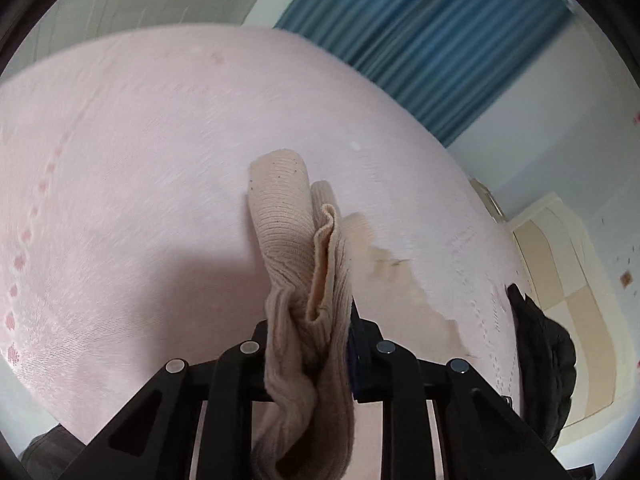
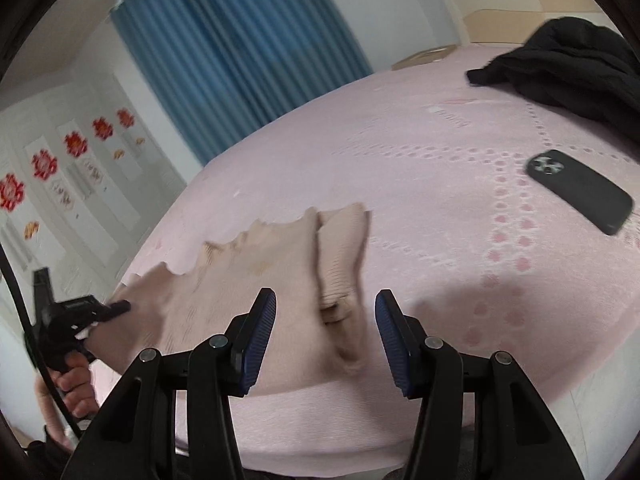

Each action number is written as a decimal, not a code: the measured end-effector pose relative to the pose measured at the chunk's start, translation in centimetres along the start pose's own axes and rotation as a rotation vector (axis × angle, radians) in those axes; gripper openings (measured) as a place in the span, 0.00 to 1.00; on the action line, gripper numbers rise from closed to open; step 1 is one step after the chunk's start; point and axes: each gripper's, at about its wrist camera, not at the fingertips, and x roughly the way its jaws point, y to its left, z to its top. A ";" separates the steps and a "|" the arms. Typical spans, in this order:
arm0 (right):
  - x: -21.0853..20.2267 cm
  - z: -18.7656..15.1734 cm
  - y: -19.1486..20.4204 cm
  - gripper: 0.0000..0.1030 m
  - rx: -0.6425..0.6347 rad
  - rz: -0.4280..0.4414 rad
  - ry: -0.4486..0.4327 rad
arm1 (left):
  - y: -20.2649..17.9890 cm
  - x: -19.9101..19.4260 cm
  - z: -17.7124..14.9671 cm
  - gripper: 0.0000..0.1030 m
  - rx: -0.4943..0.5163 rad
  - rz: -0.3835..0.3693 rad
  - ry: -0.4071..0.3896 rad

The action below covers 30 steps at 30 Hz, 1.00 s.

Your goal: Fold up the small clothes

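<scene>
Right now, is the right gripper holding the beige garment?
No, the right gripper is open, its blue pads apart with nothing between them, above the beige garment on the bed.

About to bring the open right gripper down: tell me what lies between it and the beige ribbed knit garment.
Nothing visible. The right gripper hangs open directly over the beige ribbed knit garment, with only air between. The black phone and black cloth pile lie well off on the pink bedspread.
</scene>
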 end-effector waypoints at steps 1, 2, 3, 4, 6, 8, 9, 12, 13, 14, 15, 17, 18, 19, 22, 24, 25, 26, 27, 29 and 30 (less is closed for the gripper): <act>-0.4 0.0 -0.5 0.50 0.009 -0.011 -0.015 | -2.2 -0.2 0.0 0.20 0.035 0.009 -0.012; -0.8 0.0 -1.0 0.50 0.018 -0.021 -0.032 | -2.9 -0.4 0.0 0.20 0.053 0.014 -0.017; -1.2 0.0 -1.5 0.50 0.024 -0.029 -0.045 | -4.4 -0.5 -0.1 0.20 0.081 0.022 -0.024; -1.6 0.0 -2.0 0.50 0.030 -0.042 -0.057 | -6.6 -0.4 -0.6 0.20 0.120 0.033 -0.031; -2.0 0.2 -3.1 0.50 0.042 -0.058 -0.069 | -9.3 -0.4 -1.5 0.20 0.177 0.045 -0.033; -2.4 0.3 -4.3 0.50 0.066 -0.068 -0.076 | -12.4 0.4 -2.9 0.20 0.243 0.058 -0.028; -2.6 0.4 -5.0 0.50 0.082 -0.073 -0.078 | -13.9 1.0 -3.9 0.20 0.278 0.066 -0.024; -2.7 0.6 -6.9 0.50 0.144 -0.077 -0.074 | -17.0 2.9 -6.8 0.20 0.355 0.088 0.018; -2.8 0.7 -7.7 0.50 0.174 -0.074 -0.071 | -17.9 4.0 -8.4 0.20 0.373 0.090 0.054; -2.8 0.7 -8.0 0.50 0.192 -0.070 -0.069 | -18.6 5.1 -9.9 0.21 0.392 0.082 0.099; -2.8 0.7 -8.5 0.50 0.216 -0.060 -0.066 | -19.1 5.8 -11.3 0.21 0.412 0.079 0.140; -2.6 0.6 -8.9 0.50 0.246 -0.045 -0.056 | -19.4 6.7 -13.0 0.23 0.446 0.078 0.183; -2.4 0.6 -9.0 0.50 0.254 -0.039 -0.049 | -19.5 6.8 -13.7 0.26 0.476 0.072 0.176; -2.1 0.6 -8.9 0.50 0.257 -0.031 -0.037 | -19.5 6.5 -13.8 0.30 0.492 0.040 0.164; -1.8 0.4 -7.7 0.50 0.229 -0.022 -0.019 | -18.6 5.4 -12.4 0.46 0.449 -0.093 0.213; -1.5 0.3 -6.7 0.51 0.197 -0.014 -0.010 | -17.5 4.6 -10.8 0.46 0.389 -0.146 0.231; -1.3 0.3 -6.3 0.51 0.183 -0.013 -0.007 | -16.2 3.7 -9.6 0.47 0.356 -0.163 0.214; -1.1 0.2 -5.7 0.51 0.168 -0.005 0.000 | -15.1 2.9 -8.7 0.51 0.338 -0.168 0.192; -0.9 0.1 -5.3 0.51 0.157 0.006 0.008 | -13.7 2.2 -7.9 0.60 0.321 -0.166 0.164; -0.5 -0.1 -4.4 0.51 0.135 0.030 0.025 | -10.7 1.0 -6.3 0.63 0.303 -0.142 0.110; -0.5 -0.3 -3.9 0.51 0.127 0.046 0.030 | -9.4 0.6 -5.8 0.63 0.308 -0.113 0.092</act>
